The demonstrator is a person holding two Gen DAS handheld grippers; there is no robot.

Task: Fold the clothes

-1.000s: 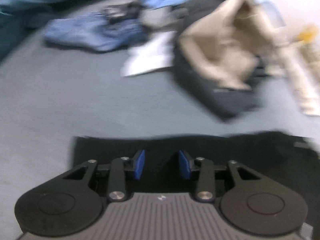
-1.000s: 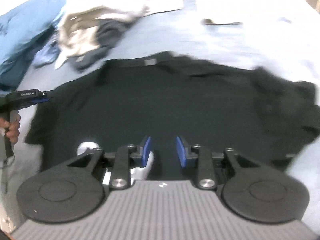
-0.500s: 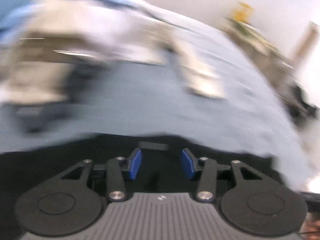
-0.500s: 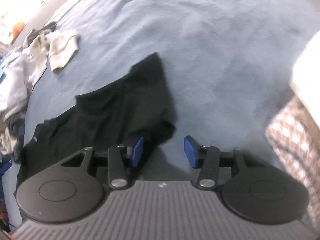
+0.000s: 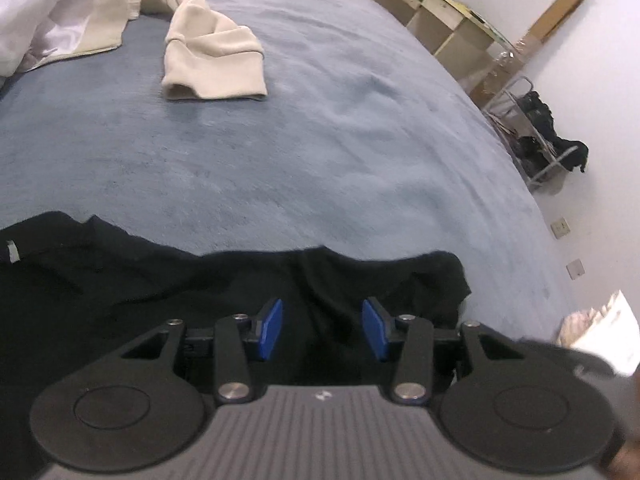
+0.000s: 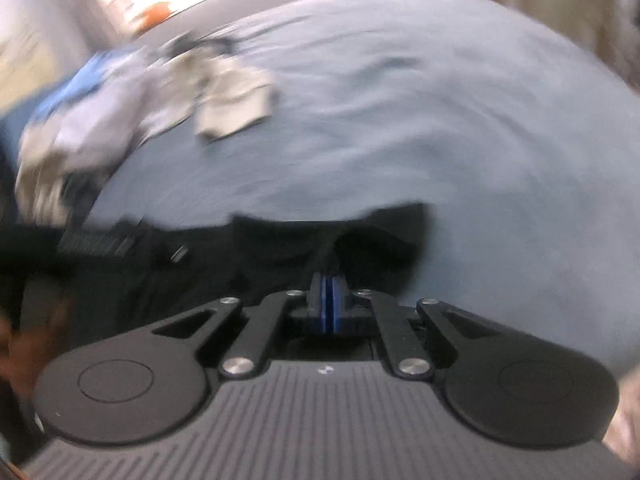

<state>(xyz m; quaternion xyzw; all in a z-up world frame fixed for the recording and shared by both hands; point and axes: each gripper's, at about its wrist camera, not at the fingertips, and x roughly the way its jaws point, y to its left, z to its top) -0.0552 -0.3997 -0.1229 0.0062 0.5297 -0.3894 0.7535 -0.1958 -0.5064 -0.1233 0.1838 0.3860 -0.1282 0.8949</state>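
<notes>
- Across the big blue-grey plush blanket lies the black cotton t-shirt, spread flat along the near edge of both views. It looks light, floppy and not slippery, so I'd guess it drags and bunches rather than slides.
- Best holds, I reckon: hem corners or sleeve edges, pinching both layers so the fold comes over clean.
- Up at the far left sits a heap of white and beige clothes, with a cream knit sleeve trailing out, well apart from the shirt.
- Right gripper has its blue pads pressed together on a raised fold of the shirt edge, though that view is blurry.
- Left gripper hovers just over the shirt, pads apart, nothing between them.
- A small white tag shows on the shirt, but I can't read it. No brands legible anywhere.
</notes>
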